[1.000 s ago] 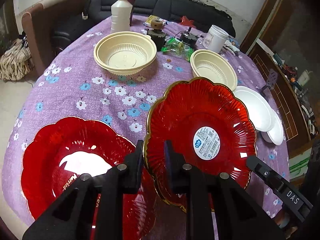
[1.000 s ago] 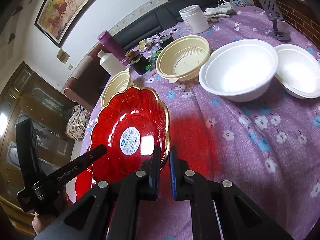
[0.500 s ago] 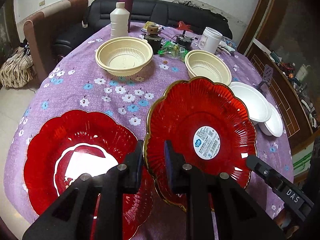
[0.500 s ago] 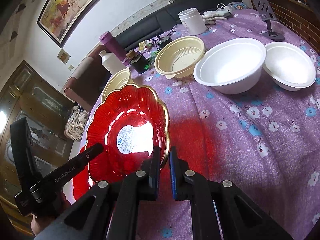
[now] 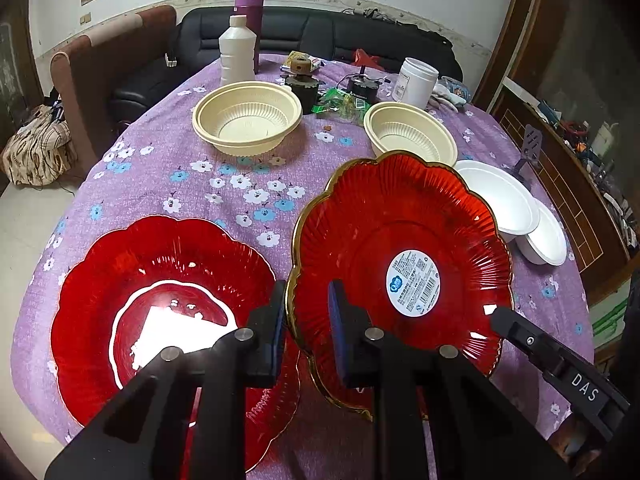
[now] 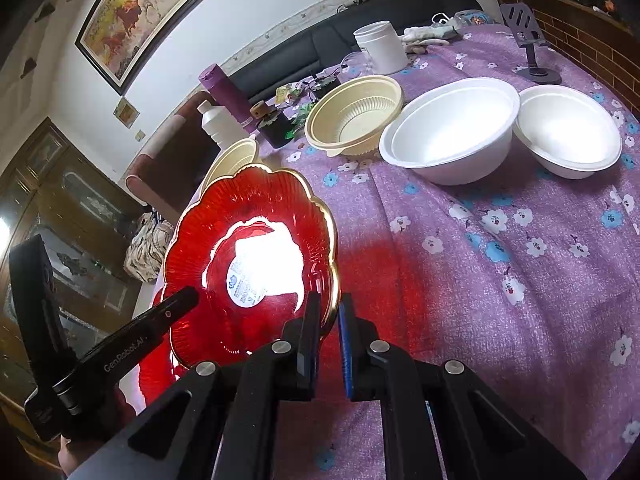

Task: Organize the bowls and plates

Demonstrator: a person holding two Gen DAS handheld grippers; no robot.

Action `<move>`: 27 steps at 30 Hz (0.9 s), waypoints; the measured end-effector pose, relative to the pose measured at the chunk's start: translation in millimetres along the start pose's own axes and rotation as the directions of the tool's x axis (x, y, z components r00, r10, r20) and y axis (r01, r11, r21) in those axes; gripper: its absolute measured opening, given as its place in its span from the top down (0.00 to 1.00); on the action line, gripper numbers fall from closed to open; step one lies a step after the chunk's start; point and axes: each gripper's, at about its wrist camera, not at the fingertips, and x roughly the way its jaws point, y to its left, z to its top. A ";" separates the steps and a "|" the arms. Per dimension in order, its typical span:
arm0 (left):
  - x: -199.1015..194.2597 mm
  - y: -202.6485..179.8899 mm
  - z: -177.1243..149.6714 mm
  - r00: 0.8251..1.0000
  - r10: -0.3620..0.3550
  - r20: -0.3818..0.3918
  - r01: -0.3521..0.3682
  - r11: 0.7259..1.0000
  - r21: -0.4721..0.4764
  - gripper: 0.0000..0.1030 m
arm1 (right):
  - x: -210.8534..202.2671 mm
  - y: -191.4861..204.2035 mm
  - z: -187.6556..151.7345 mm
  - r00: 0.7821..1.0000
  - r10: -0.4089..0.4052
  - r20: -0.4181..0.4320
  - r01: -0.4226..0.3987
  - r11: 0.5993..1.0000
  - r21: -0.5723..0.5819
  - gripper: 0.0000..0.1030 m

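A red scalloped plate with a gold rim and a round label [image 5: 400, 240] hangs tilted above the table, gripped from both sides. My left gripper [image 5: 308, 320] is shut on its left rim. My right gripper [image 6: 330, 312] is shut on the opposite rim of the same plate [image 6: 248, 232]. A second red plate [image 5: 160, 280] lies flat on the purple flowered cloth, just left of and partly under the held one. Two cream bowls [image 5: 247, 118] [image 5: 412, 134] stand apart further back. Two white bowls [image 6: 452, 132] [image 6: 568, 128] sit side by side on the right.
At the far end of the table stand a white bottle [image 5: 237, 50], a purple flask [image 5: 250, 20], a white tub [image 5: 416, 82] and small clutter. A phone stand [image 6: 532, 48] is near the right edge. A sofa and an armchair lie beyond the table.
Both grippers have drawn back a little toward the near side of the table with the plate between them. More of the flat red plate shows. Both grips are unchanged.
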 end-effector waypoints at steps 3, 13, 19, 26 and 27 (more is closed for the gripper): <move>-0.5 -0.5 -1.2 1.000 0.004 0.006 -0.004 1.000 0.001 0.83 | -0.1 0.1 -0.6 1.000 -0.001 -0.001 0.001 1.000 -0.002 0.92; -5.2 -0.8 -4.0 0.999 0.016 0.032 -0.016 1.000 0.011 0.83 | -1.9 1.7 -2.4 1.000 -0.007 0.004 0.007 1.000 -0.013 0.92; -7.6 -2.2 -5.0 0.999 0.025 0.046 -0.025 1.000 0.013 0.83 | -2.3 3.8 -1.6 1.000 -0.010 0.006 0.010 1.000 -0.019 0.92; -10.5 -1.8 -5.0 0.997 0.034 0.063 -0.035 0.999 0.014 0.83 | -2.9 5.9 0.3 1.000 -0.010 0.009 0.010 1.000 -0.027 0.92; -11.1 -2.1 -5.5 0.997 0.036 0.065 -0.036 0.999 0.013 0.83 | -3.1 6.6 0.3 1.000 -0.010 0.010 0.010 1.000 -0.029 0.92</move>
